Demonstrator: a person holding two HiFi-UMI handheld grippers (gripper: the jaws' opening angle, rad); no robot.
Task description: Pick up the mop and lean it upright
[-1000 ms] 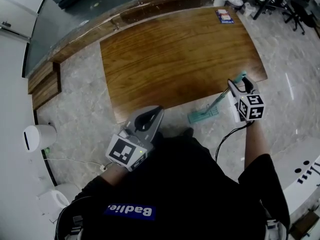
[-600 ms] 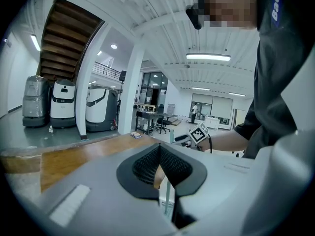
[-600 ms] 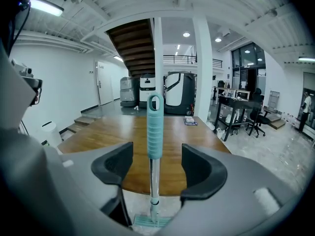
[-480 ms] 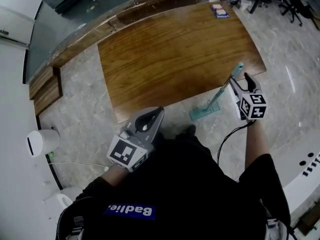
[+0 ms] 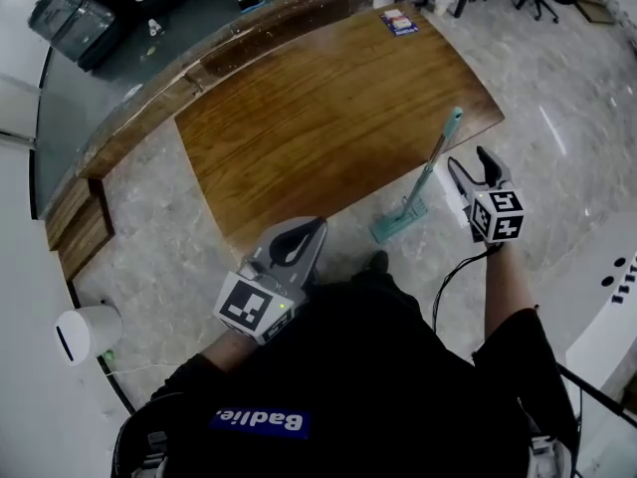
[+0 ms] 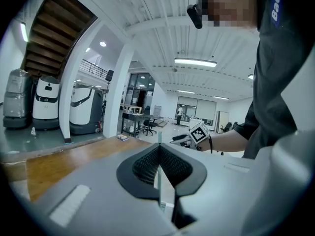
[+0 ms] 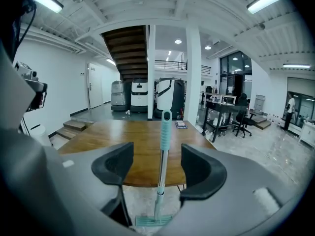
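The mop (image 5: 428,167) stands upright on its teal head (image 5: 398,220), its handle resting against the near edge of the wooden table (image 5: 318,118). My right gripper (image 5: 470,162) hangs just to the right of the handle, open, touching nothing. In the right gripper view the mop (image 7: 165,127) rises past the gap between the wide jaws of my right gripper (image 7: 158,166), clear of both pads. My left gripper (image 5: 302,232) is held low by the person's body, shut and empty. In the left gripper view my left gripper (image 6: 159,156) has its pads meeting, and the mop (image 6: 159,137) shows as a thin line beyond them.
A booklet (image 5: 400,22) lies on the table's far corner. A white bin (image 5: 80,332) stands on the marble floor at the left, wooden steps (image 5: 70,217) above it. Cleaning machines (image 7: 140,96) and office chairs (image 7: 243,122) stand beyond the table.
My right gripper has let go of the mop handle, opened wide and drawn back to the right. The mop stays upright against the table. The left gripper has barely moved.
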